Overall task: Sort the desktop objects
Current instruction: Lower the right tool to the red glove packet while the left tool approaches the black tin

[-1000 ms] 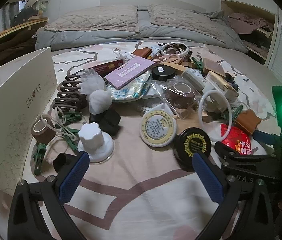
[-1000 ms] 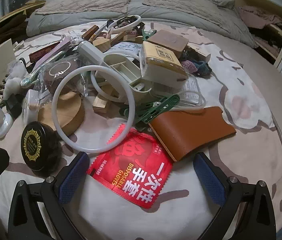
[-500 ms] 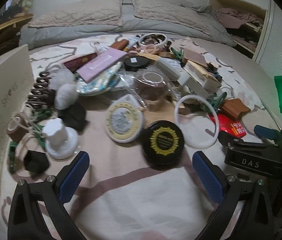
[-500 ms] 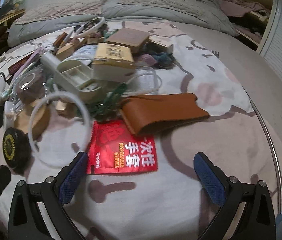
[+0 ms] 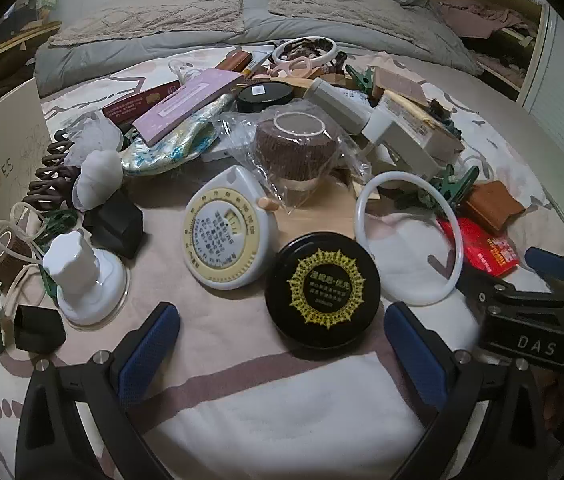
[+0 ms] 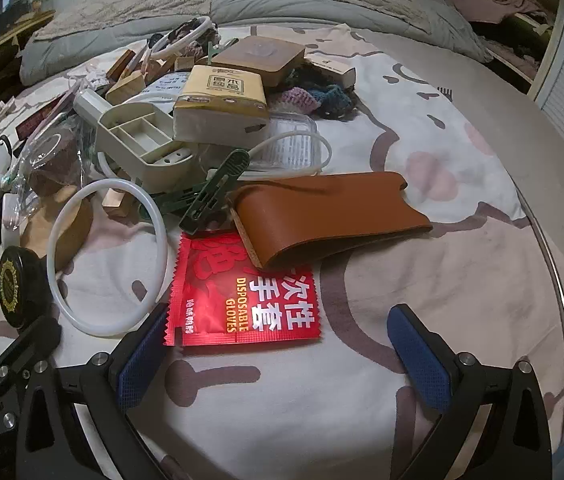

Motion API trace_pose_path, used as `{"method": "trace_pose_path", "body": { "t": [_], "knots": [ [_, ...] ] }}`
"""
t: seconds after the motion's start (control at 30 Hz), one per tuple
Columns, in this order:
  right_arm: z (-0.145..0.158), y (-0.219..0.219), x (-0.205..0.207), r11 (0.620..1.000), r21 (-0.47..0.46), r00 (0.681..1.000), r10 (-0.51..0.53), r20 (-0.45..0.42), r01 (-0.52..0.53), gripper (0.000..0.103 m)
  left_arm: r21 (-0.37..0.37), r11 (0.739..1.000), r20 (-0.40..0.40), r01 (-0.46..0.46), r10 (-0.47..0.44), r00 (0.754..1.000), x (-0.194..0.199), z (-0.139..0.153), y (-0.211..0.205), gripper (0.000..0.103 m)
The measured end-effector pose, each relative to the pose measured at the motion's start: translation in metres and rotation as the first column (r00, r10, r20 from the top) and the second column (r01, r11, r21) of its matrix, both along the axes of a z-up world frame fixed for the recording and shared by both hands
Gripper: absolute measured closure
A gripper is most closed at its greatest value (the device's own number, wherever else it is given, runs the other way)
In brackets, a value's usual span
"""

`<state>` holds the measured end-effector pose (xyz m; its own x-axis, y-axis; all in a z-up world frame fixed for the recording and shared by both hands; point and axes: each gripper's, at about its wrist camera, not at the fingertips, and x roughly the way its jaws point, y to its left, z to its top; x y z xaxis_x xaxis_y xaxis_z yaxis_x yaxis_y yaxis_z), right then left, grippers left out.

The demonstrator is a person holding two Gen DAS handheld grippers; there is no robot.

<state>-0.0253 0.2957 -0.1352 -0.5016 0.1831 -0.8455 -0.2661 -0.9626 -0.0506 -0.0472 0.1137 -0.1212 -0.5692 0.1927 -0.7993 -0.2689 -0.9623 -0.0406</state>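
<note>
Centrally, a black round tin lies between the left gripper's spread, empty fingers, white ring at its two o'clock. Likewise released, the right gripper brackets the red glove packet, brown leather sleeve at twelve.

Left tongs spread wide and empty, right tongs likewise wide, holding nothing
</note>
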Motion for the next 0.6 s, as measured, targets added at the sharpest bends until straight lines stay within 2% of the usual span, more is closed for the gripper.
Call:
{"method": "trace_pose_path", "body": {
  "t": [0.1,0.3,0.47,0.6],
  "knots": [
    [-0.0019,-0.0040,0.0028,1.000,0.029,1.000,0.002,-0.029,-0.002,0.000,-0.008,1.000,0.000,0.000,0.000,1.000,0.0002,-0.0027,0.0002,0.000],
    [-0.0026,-0.0013,0.0055,1.000,0.007,0.998,-0.011,-0.054,0.011,0.000,0.006,1.000,0.021,0.001,-0.001,1.000,-0.0022,-0.0064,-0.0028,0.000],
    [-0.0024,0.0000,0.0057,1.000,-0.008,0.998,-0.015,-0.057,0.014,0.000,0.032,0.999,0.015,0.007,-0.008,1.000,-0.0015,-0.0072,-0.0064,0.000],
    [-0.0025,-0.0022,0.0044,1.000,0.009,0.999,-0.012,-0.053,0.013,0.000,0.023,1.000,0.004,0.012,-0.012,1.000,-0.0001,-0.0067,-0.0048,0.000]
  ]
}}
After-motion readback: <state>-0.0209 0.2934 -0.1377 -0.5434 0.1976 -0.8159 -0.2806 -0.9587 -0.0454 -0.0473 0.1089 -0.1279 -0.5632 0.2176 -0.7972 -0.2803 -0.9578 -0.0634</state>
